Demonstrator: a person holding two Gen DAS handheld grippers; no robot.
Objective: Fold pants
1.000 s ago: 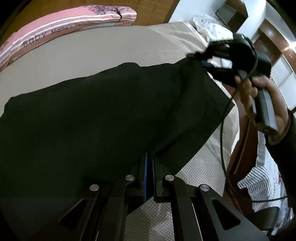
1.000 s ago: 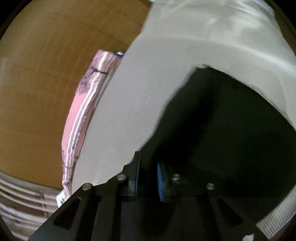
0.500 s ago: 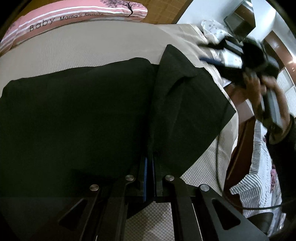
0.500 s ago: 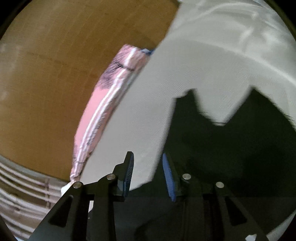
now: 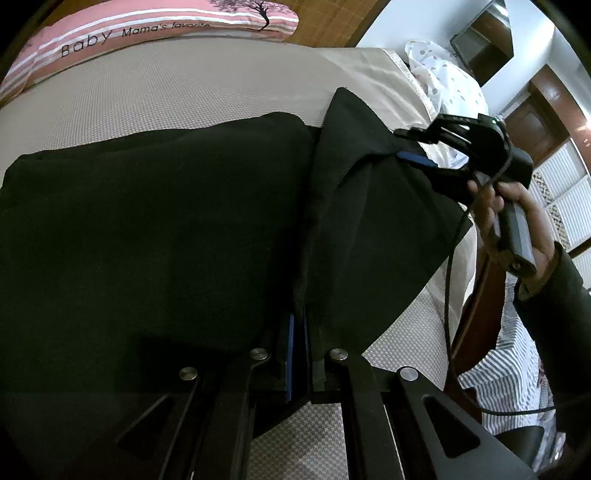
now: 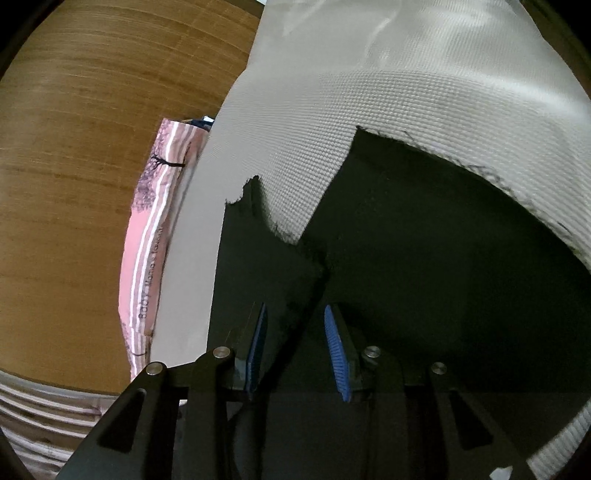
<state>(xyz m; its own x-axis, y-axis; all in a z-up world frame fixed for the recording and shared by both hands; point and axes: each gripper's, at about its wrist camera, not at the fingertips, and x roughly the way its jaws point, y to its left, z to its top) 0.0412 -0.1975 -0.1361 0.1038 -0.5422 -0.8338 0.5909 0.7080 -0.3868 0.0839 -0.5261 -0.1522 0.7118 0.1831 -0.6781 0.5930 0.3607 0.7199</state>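
So the black pants (image 5: 155,229) are spread flat on the beige bed cover (image 5: 184,85), with the pink pillow (image 5: 110,33) up by the headboard. The left gripper (image 5: 297,325) is clamped tight on the near edge of the fabric. The right gripper (image 6: 295,332) hovers above the pants with its blue pads (image 6: 334,339) parted, gripping nothing.

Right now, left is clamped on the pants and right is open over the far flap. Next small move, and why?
Probably ease the right gripper forward and close on the flap. Its blue fingers stand apart over the black pants without pinching, while the left gripper is shut on the near edge, and the flap lies skewed on the bed.
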